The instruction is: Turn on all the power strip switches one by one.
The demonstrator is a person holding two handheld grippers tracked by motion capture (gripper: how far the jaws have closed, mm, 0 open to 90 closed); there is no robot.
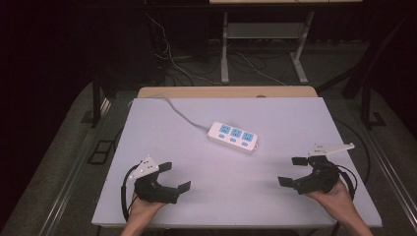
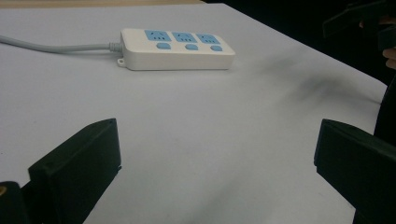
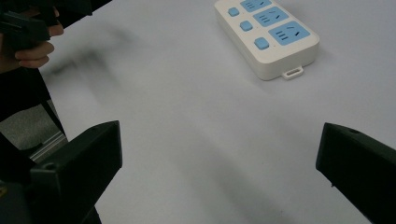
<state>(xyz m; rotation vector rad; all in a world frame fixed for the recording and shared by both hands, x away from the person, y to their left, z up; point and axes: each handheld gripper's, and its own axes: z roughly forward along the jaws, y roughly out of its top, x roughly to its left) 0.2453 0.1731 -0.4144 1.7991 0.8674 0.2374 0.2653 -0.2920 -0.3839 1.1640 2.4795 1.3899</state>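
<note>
Glossy white plastic power strip point(image 1: 232, 137) lies on a smooth matt table point(image 1: 196, 196).

White table point(image 1: 162, 196); pwr strip point(image 1: 232, 137) mid-top

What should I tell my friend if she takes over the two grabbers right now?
Left gripper: open, holding nothing, near the table's front left.
Right gripper: open, holding nothing, near the front right.
Power strip: lies flat mid-table between and beyond both grippers, untouched; its three blue sockets have nothing plugged in. Its grey cord runs off the far left of the white table.
Done: nothing yet.
Left: probably reaching in to handle the strip.
</note>
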